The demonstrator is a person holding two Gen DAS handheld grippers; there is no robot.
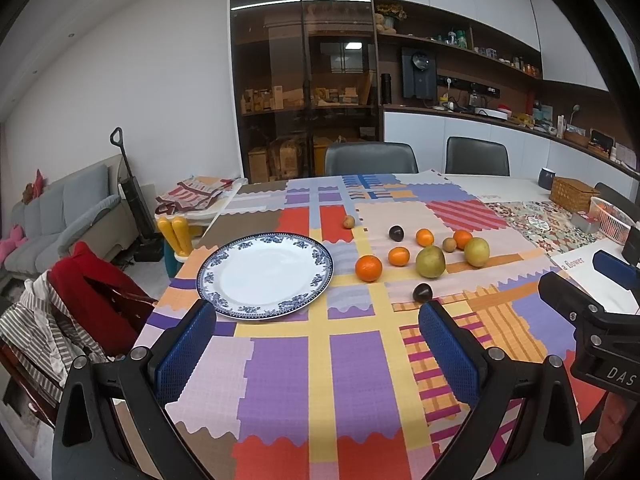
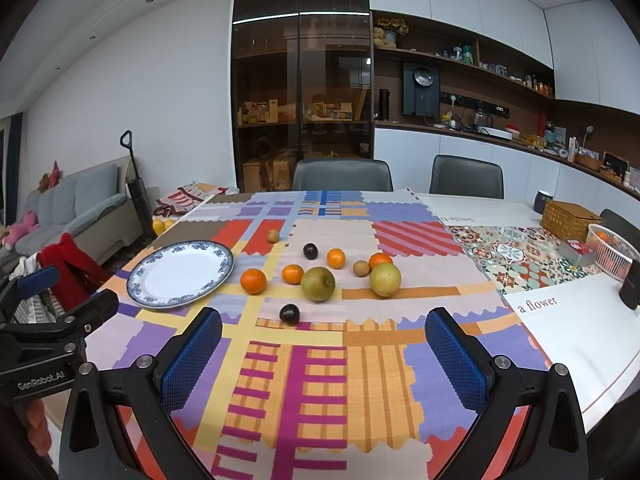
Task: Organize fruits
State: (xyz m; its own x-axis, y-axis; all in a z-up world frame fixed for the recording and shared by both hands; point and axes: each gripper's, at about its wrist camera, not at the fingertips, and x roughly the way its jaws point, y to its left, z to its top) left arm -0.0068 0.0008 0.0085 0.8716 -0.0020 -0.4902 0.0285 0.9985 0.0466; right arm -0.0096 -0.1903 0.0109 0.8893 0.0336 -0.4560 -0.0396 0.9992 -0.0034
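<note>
Both hand-held grippers, the left gripper and right gripper, hover empty with jaws spread. Ahead, oranges, pears and dark plums lie scattered beside the bare blue-rimmed white china plate, seemingly their destination.

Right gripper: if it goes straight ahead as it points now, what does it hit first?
Most likely the dark plum, which lies on the cloth just ahead between the open right gripper fingers, slightly left of centre. Past it is the green pear. Depth is uncertain in the fisheye view.
</note>
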